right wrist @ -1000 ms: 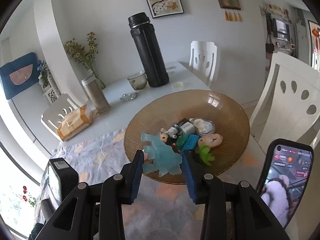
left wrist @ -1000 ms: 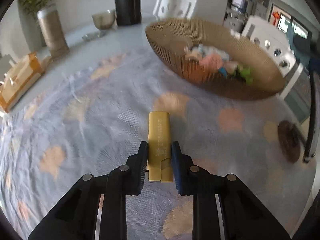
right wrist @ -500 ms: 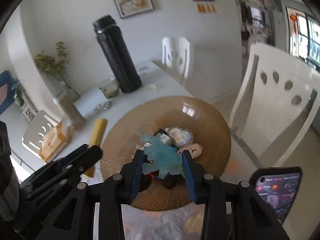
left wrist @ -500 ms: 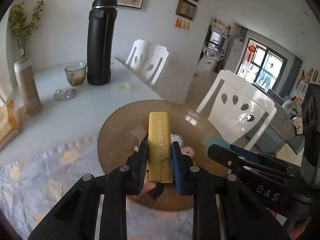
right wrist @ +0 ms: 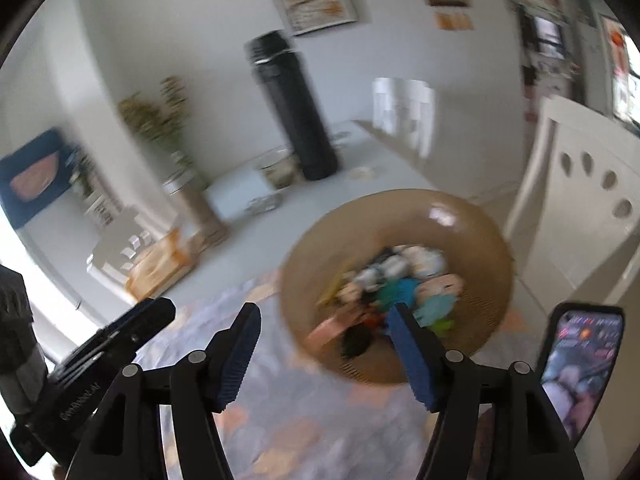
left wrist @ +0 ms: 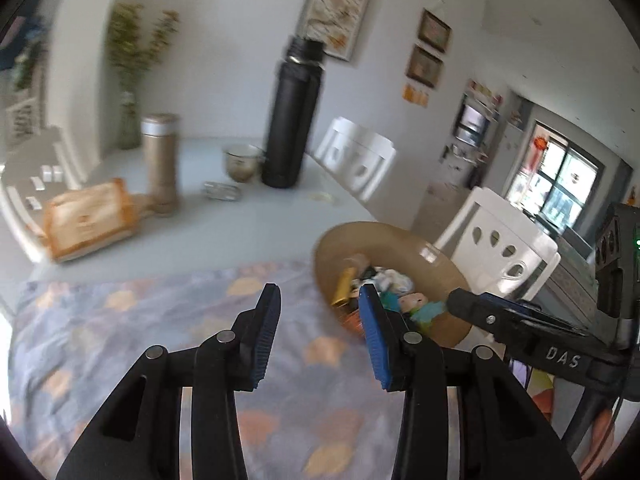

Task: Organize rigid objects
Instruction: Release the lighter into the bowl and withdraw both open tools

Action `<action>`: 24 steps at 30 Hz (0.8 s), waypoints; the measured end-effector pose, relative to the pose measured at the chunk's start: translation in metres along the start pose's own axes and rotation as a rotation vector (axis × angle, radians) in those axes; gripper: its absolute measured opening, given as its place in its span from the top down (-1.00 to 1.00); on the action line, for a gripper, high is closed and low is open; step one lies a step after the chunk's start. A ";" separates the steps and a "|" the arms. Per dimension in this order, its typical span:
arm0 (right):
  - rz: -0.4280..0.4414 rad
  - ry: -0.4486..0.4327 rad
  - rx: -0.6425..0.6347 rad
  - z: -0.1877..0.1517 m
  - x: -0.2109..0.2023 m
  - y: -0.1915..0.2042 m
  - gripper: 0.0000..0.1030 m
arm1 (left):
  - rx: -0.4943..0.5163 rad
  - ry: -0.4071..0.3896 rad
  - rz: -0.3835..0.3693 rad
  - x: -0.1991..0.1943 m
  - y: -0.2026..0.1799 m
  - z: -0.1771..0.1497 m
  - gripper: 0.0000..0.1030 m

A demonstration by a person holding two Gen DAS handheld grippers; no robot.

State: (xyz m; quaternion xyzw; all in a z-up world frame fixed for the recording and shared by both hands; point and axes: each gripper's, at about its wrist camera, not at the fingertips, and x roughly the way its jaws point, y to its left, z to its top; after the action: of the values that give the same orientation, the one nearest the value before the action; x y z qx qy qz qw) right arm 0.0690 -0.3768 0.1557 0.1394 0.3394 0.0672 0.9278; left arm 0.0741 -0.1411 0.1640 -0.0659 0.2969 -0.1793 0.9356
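Observation:
A brown ribbed bowl (left wrist: 400,236) (right wrist: 460,204) stands on the floral cloth and holds several small toys. Among them a yellow bar (left wrist: 344,288) leans on the bowl's left side, and a pale blue figure (left wrist: 430,312) (right wrist: 438,306) lies at the near side. My left gripper (left wrist: 318,300) hovers above the cloth, left of the bowl; its jaws are opening and nothing is between them. My right gripper (right wrist: 323,320) hangs over the bowl's near left rim, jaws also opening and empty. Each gripper shows in the other's view: the right one (left wrist: 500,320), the left one (right wrist: 132,328).
Behind the bowl stand a tall black thermos (left wrist: 292,120), a gold flask (left wrist: 160,160), a glass cup (left wrist: 240,162) and an orange tissue packet (left wrist: 88,216). White chairs (left wrist: 496,240) line the table's right side. A phone (right wrist: 580,356) rides on the right gripper.
Both grippers opened. The yellow bar left the left gripper and the pale blue figure left the right one; both now lie in the bowl. The left gripper rose and drew back leftward.

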 end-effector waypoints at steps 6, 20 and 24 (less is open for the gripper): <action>0.111 0.053 -0.169 -0.049 -0.001 0.075 -0.32 | -0.079 -0.114 0.159 -0.078 0.038 -0.053 -0.96; -0.015 0.121 -0.329 -0.149 0.095 0.096 -0.40 | -0.222 0.067 0.454 -0.033 0.120 -0.162 -0.96; -0.045 0.133 -0.301 -0.149 0.099 0.090 -0.52 | -0.217 0.067 0.471 -0.032 0.122 -0.163 -0.96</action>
State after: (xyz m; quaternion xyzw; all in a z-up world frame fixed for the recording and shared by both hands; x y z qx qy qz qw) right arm 0.0451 -0.2376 0.0132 -0.0137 0.3891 0.1056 0.9150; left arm -0.0090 -0.0189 0.0201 -0.0890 0.3525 0.0744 0.9286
